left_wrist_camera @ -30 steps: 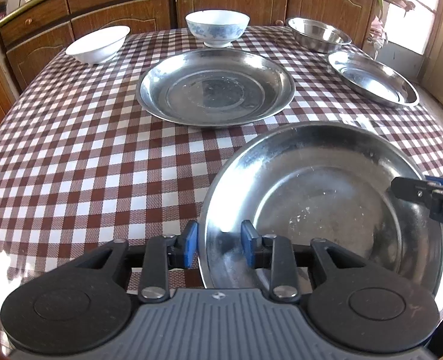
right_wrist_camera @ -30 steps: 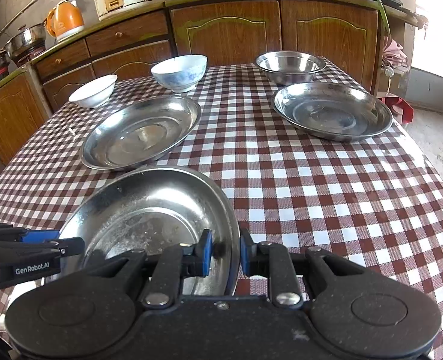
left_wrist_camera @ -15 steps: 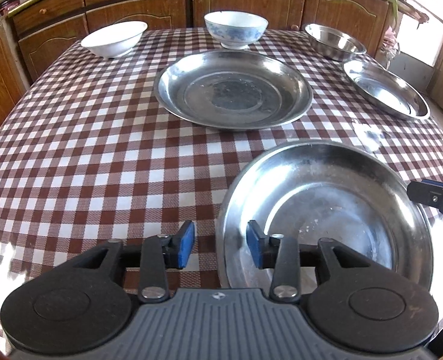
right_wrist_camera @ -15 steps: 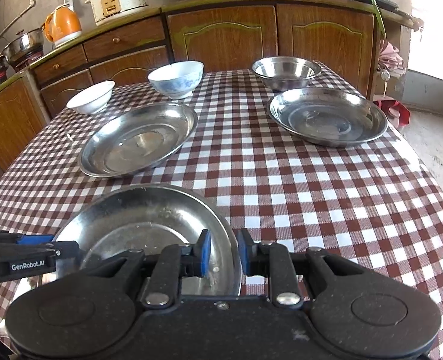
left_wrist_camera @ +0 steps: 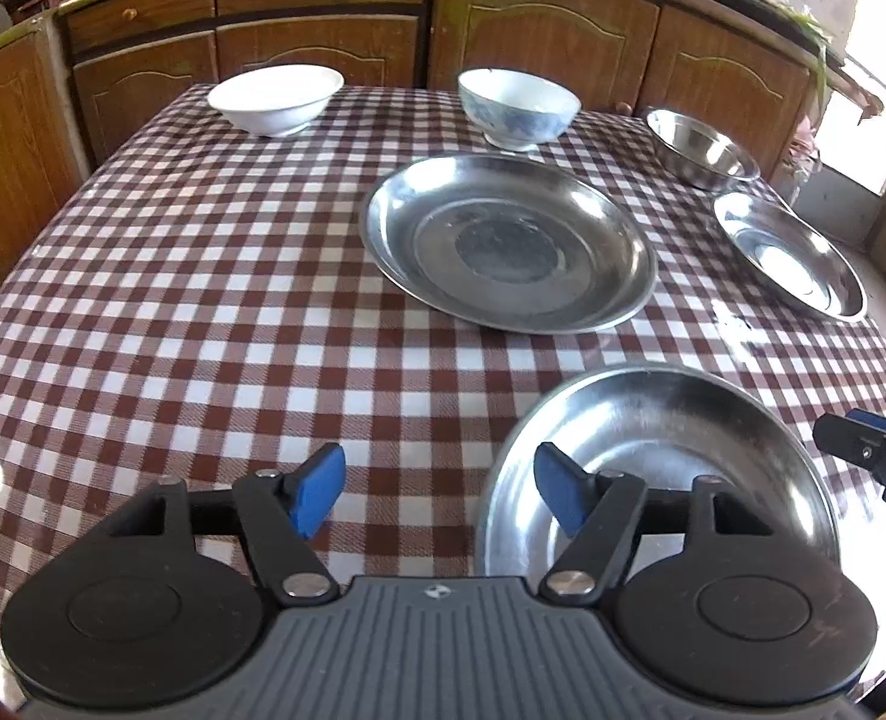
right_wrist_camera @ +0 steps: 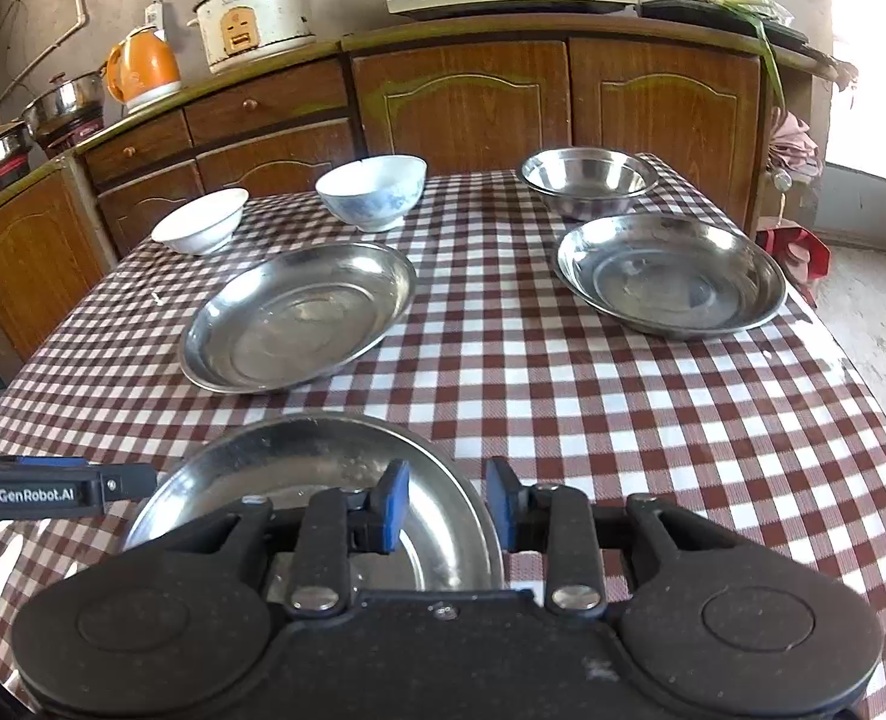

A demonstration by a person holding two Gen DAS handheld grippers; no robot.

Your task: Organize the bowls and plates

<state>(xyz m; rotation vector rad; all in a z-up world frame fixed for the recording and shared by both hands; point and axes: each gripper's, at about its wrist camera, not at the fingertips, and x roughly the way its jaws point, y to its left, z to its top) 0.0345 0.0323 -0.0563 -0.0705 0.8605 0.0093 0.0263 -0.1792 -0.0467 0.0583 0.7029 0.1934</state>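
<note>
Table (right_wrist_camera: 623, 420) under a red-and-white check cloth fills both views; wooden cabinets (right_wrist_camera: 473, 96) stand just behind its far edge.

Near steel plate (right_wrist_camera: 299, 468) lies flat at the near edge of the table, between the two grippers. Its near rim is hidden behind both gripper bodies.

Left gripper (left_wrist_camera: 437, 492) points steeply down at the cloth. Its jaws have just been opening and now stand wide. The right-hand pad hangs over the plate's left rim, clear of it; the left-hand pad is over bare cloth. Nothing is gripped.

Right gripper (right_wrist_camera: 446, 507) points down over the plate's right rim. Its jaws have just been opening to a narrow gap; the rim passes between the pads, and neither pad visibly presses on it.

Middle steel plate (left_wrist_camera: 506, 243) sits at table centre, well apart from the near one. Far-right steel plate (right_wrist_camera: 671, 276) sits near the right edge, steel bowl (right_wrist_camera: 587, 180) just behind it. Patterned bowl (right_wrist_camera: 374, 189) and white bowl (right_wrist_camera: 200, 219) stand along the far edge.

Open cloth: the whole left half.
</note>
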